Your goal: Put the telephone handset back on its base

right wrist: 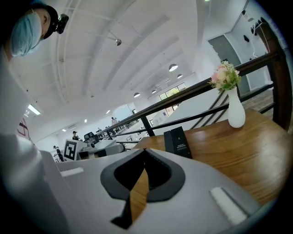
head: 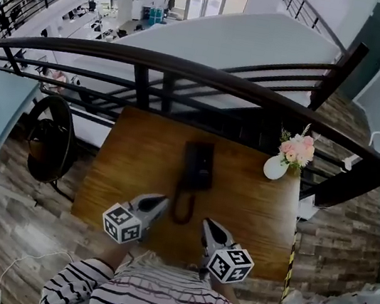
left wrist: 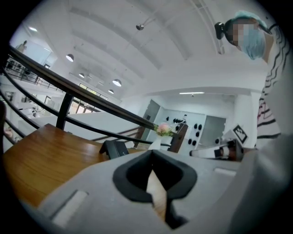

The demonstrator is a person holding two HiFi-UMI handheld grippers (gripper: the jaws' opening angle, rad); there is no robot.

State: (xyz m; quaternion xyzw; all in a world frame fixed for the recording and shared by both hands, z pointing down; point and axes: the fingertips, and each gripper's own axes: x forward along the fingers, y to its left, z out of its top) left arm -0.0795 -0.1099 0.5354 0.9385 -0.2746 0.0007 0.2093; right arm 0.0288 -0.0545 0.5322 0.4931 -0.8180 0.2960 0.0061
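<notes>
Both grippers are empty. My left gripper (head: 161, 201) has its jaws together, tips meeting, and its own view shows only bare wood through the slit below them. My right gripper (head: 207, 224) is the same, jaws closed tip to tip with nothing pinched. Both hover low over the near edge of the wooden table (head: 130, 166), just in front of my striped shirt (head: 151, 300), left and right of centre and a little apart from each other. The black telephone (head: 197, 165) sits in the middle of the table, beyond both grippers and roughly between their lines of aim. It touches neither gripper. Its dark cord (head: 181, 208) loops off the near end toward me and ends up between the two sets of tips. The phone reads as one dark block in every view, so I can't tell whether the handset is seated on the base or lying apart. A white vase (head: 274, 168) with pink flowers (head: 297, 150) stands at the far right corner of the table, well apart from the phone. A dark railing (head: 189, 72) runs behind the table's far edge.
</notes>
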